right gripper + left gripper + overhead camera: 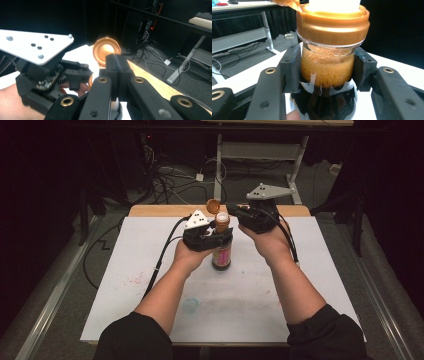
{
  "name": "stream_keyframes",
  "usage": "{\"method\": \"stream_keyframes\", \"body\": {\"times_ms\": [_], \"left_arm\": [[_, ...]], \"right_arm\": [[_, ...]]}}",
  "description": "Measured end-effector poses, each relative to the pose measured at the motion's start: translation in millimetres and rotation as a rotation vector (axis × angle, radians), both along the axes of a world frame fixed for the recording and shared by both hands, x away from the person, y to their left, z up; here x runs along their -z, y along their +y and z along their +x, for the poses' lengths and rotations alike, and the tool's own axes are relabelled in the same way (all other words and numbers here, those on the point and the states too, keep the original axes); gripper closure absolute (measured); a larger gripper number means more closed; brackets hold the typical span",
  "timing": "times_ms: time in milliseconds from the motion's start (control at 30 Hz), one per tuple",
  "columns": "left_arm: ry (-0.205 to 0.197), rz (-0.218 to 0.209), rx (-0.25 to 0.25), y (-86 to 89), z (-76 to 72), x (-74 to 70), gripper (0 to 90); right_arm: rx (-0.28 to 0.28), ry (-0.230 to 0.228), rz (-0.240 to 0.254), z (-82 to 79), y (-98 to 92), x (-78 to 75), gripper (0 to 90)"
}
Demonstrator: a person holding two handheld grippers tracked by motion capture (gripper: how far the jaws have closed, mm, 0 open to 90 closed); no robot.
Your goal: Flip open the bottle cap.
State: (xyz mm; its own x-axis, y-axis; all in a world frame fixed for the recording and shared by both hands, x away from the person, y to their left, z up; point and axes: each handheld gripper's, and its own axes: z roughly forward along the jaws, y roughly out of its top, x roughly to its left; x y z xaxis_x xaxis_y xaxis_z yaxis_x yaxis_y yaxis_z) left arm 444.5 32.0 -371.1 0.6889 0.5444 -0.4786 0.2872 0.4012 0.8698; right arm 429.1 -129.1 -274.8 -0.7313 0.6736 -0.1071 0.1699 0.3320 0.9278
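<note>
High view: nearest to us, two forearms in dark sleeves enter from the lower edge and reach over the white table (pixel 150 285), which carries faint coloured smudges. In the left hand we see the left tool (pixel 207 239) clamped across the neck of a bottle (pixel 221 255) that stands upright on the table near its middle, holding dark liquid below and bearing a red label. Just to the right, the right tool (pixel 235 212) is held level, its tip close beside the bottle's hinged orange cap (pixel 213 206), which stands flipped open above the neck; we cannot tell from here whether tip and cap touch. Beyond the table's wooden far edge lie cables on a dim floor and the legs of another table.

Left gripper view: we look along the left tool (pixel 327 67), whose two black pads press on either side of the bottle (pixel 325 72), just under its orange collar (pixel 333 27). Foamy amber liquid fills the neck, and the open cap's hinge runs off the upper left.

Right gripper view: the right tool (pixel 117 66) has its jaws pressed together with nothing between them. Directly behind their tips we see the round inner face of the open cap (pixel 106 50); farther left are the left tool's grey plate and the hand that holds it.
</note>
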Motion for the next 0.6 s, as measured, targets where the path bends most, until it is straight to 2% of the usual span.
{"method": "stream_keyframes", "body": {"times_ms": [333, 600], "left_arm": [[0.007, 0.008, -0.001, 0.1, 0.1, -1.3, 46.2], [0.012, 0.010, -0.002, 0.7, 0.1, -1.9, 46.2]], "right_arm": [[0.018, 0.006, 0.005, -11.9, -23.6, 13.0, 90.0], [0.024, 0.019, 0.006, -19.8, -37.4, 31.1, 90.0]]}}
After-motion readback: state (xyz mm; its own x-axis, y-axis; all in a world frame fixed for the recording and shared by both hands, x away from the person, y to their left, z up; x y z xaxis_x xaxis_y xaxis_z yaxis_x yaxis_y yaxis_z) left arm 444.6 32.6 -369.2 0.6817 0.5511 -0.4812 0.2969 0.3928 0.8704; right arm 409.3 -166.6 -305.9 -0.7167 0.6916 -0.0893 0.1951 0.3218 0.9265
